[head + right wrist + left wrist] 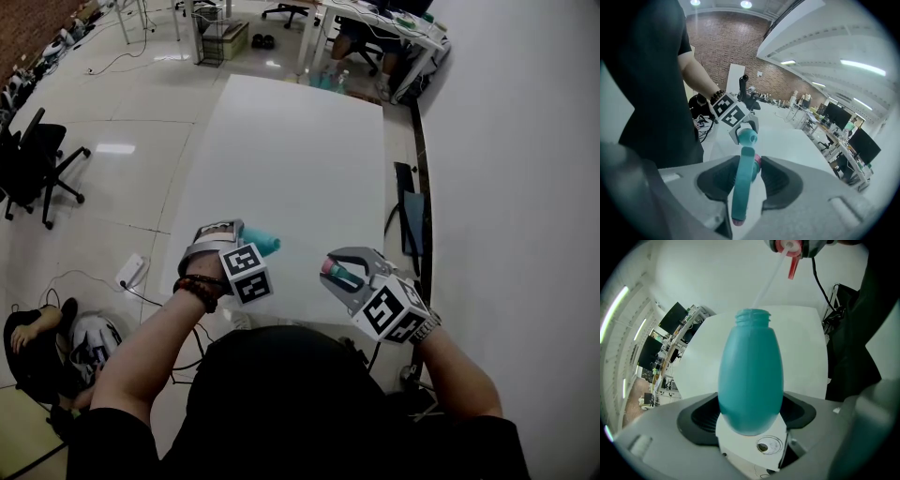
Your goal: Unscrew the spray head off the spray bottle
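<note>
A teal spray bottle [750, 376] lies in my left gripper [750, 414], whose jaws are shut on its body; its threaded neck [752, 315] is open with no head on it. The spray head [743, 187], teal with a pink collar, is off the bottle and clamped in my right gripper [747, 176]. Its thin clear dip tube [766, 282] slants from the head [790, 249] down towards the neck; I cannot tell whether its tip is inside. In the head view the bottle [263, 243] and left gripper [246, 236] are left of the spray head [339, 273] and right gripper [339, 267], over the table's near edge.
The long white table [300, 159] stretches away ahead. A white wall [506, 141] runs along its right side, with a dark panel and cables [409, 220] in the gap. On the floor at left are an office chair [37, 159], a power strip [131, 270] and a helmet [91, 339].
</note>
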`<state>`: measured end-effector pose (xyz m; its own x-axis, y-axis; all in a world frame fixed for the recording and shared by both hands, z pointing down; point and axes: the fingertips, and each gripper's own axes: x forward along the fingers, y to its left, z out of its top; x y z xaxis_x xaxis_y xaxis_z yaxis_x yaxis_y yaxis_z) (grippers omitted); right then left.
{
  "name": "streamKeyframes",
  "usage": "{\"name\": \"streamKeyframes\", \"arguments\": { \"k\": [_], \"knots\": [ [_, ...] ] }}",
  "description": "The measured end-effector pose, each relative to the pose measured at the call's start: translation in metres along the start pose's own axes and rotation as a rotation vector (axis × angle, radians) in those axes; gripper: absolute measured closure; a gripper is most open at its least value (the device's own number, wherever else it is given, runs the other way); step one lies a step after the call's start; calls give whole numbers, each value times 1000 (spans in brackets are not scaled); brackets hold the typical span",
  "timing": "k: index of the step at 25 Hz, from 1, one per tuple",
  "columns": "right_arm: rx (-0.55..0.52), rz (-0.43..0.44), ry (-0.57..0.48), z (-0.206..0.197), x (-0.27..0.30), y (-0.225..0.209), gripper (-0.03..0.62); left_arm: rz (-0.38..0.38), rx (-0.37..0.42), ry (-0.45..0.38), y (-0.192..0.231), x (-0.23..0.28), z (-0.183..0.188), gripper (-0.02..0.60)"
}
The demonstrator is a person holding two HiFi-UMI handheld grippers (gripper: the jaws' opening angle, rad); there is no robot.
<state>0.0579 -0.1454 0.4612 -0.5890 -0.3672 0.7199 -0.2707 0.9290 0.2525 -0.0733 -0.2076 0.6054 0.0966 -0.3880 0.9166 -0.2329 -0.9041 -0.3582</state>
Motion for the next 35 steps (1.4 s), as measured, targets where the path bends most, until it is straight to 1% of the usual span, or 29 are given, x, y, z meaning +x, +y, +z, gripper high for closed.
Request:
{"name": "streamKeyframes", "arguments": {
  "k": [7,9,12,16,19,22,26,30,35],
  "knots": [
    [33,-16,-32,-11,-15,-9,464,4,-63,-1,12,15,-17,164],
    [56,-33,-32,-16,-16,-13,464,-8,-110,-23,14,18,-18,163],
    [116,-67,-43,-24,-6,-21,464,-47,-235,-111,19,20,-8,163],
    [222,-148,-21,-53,22,-33,464,-110,-403,-279,17,24,19,163],
    [296,-211,32,-77,52,-42,464,-140,-465,-363,15,30,34,163],
    [318,-263,105,-98,81,-49,464,-178,-479,-406,7,34,49,163],
    [277,-280,177,-114,110,-51,464,-193,-456,-443,0,37,65,161],
    [259,-273,198,-120,126,-56,464,-175,-449,-462,5,42,73,161],
    [276,-250,194,-121,140,-58,464,-177,-456,-481,4,48,83,161]
  ]
}}
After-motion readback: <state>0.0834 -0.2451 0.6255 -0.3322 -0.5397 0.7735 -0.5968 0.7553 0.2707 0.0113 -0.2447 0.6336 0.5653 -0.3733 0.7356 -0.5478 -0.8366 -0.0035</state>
